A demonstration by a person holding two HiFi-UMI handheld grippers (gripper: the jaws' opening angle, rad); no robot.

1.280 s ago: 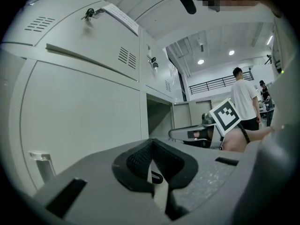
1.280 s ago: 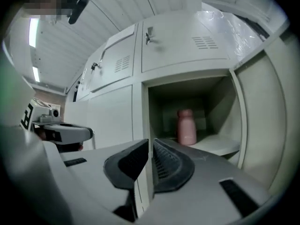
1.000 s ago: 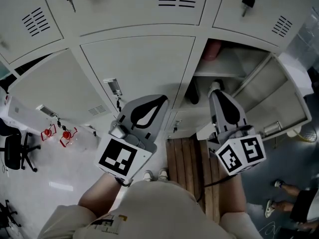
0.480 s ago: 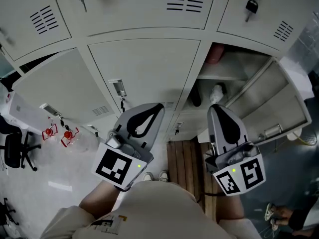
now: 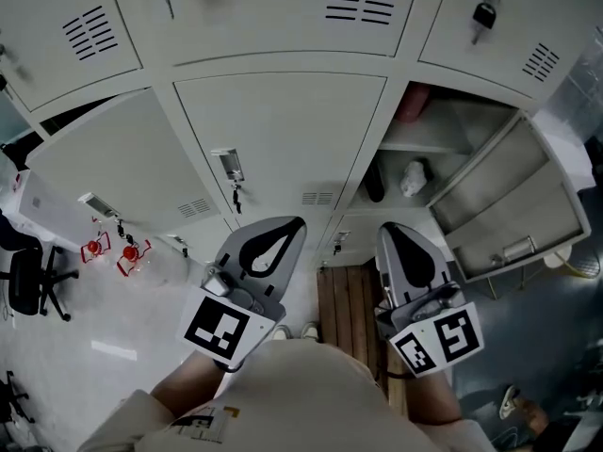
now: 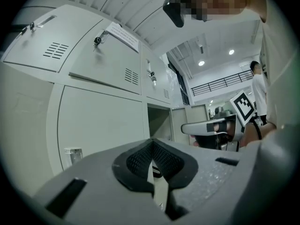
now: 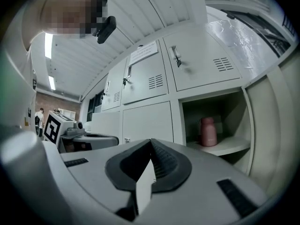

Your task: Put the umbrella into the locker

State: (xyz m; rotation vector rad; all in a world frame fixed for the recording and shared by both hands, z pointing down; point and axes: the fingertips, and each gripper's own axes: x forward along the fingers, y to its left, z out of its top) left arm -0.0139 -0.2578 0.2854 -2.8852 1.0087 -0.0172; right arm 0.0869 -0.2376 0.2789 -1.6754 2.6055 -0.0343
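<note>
The left hand-held gripper (image 5: 296, 226) has its jaws together with nothing between them and is held in front of the closed locker doors. The right hand-held gripper (image 5: 387, 231) is likewise closed and empty, near the open locker (image 5: 450, 130) but outside it.

Contents: below the shelf (image 5: 426, 148) lies a pale bundle, judged to be the folded umbrella (image 5: 413, 177). A dark upright item (image 5: 374, 183) stands just left of it; contact between them cannot be determined. A pink bottle (image 5: 412, 107) stands on the shelf. The locker door (image 5: 513, 205) hangs wide open to the right.

Risks:
- The umbrella appears to sit toward the near edge of the compartment, so it could roll out or be pinched when the door swings shut.
- Closed jaws pushing the smooth door face could slip off.
- A careless reach could knock the dark item over.
</note>
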